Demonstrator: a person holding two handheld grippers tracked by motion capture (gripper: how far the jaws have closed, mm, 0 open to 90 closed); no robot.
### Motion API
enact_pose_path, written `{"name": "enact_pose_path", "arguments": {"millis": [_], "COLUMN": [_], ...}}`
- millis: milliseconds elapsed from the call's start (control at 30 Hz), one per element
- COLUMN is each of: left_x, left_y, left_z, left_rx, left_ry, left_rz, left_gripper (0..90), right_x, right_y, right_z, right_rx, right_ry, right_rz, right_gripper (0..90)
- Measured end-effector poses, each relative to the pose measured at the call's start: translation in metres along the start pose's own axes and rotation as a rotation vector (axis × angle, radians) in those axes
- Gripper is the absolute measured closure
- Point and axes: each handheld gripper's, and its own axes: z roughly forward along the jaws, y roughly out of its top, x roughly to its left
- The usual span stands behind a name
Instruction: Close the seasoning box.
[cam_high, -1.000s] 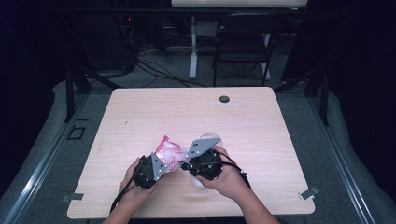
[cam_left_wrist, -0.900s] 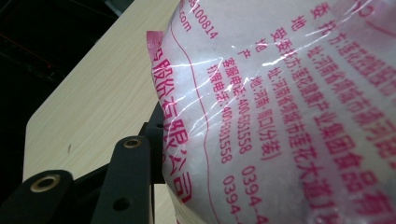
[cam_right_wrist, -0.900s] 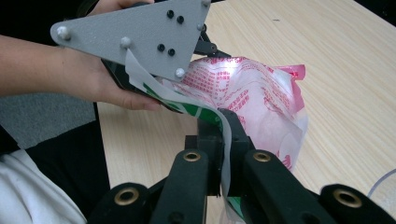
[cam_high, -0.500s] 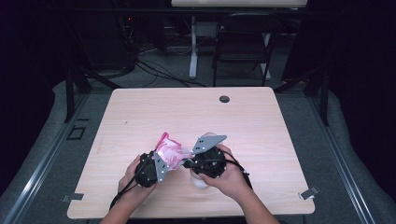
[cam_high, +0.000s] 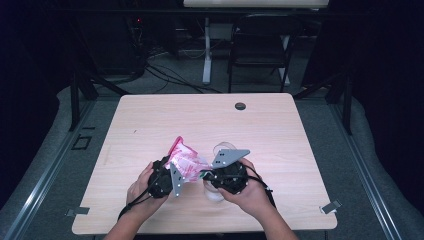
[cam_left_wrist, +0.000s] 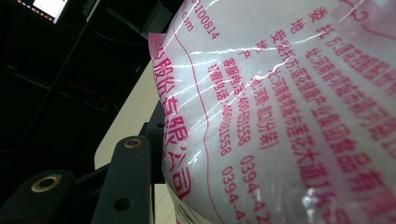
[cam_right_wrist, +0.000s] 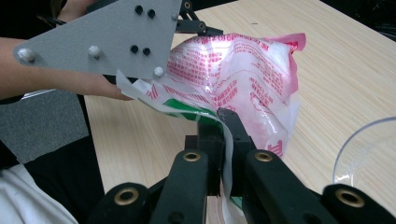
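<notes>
From the high view, the left gripper (cam_high: 167, 177) and right gripper (cam_high: 220, 175) meet over the near half of the bench (cam_high: 150, 120), the pink-printed bag (cam_high: 186, 160) hanging between them.

In the left gripper view, the bag (cam_left_wrist: 289, 112) bulges between its jaws, gripped.

In the right gripper view, its jaws clench the bag's edge (cam_right_wrist: 229, 140); a clear cup (cam_right_wrist: 369, 154) stands just beside.

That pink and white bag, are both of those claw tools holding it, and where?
Yes. The right gripper pinches the bag by a thin edge of its film. The left gripper clamps the bag's full body from the other side.
</notes>
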Motion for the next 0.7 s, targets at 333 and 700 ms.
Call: {"name": "enact_pose_path", "arguments": {"millis": [333, 700], "left_x": [-0.0001, -0.0007], "left_y": [0.0049, 0.0101], "left_z": [-0.0007, 0.0006], "left_rx": [0.009, 0.042], "left_ry": [0.019, 0.002], "left_rz": [0.068, 0.143], "left_gripper": [57.5, 57.6], "right_x": [0.0007, -0.0024], "right_y": [-0.0061, -0.0099], "right_z": [-0.0023, -0.0035], "right_rx": [0.010, 0.024], "right_ry": [-0.028, -0.027], "right_rz": [0.000, 0.012], "right_gripper": [89.2, 89.2]}}
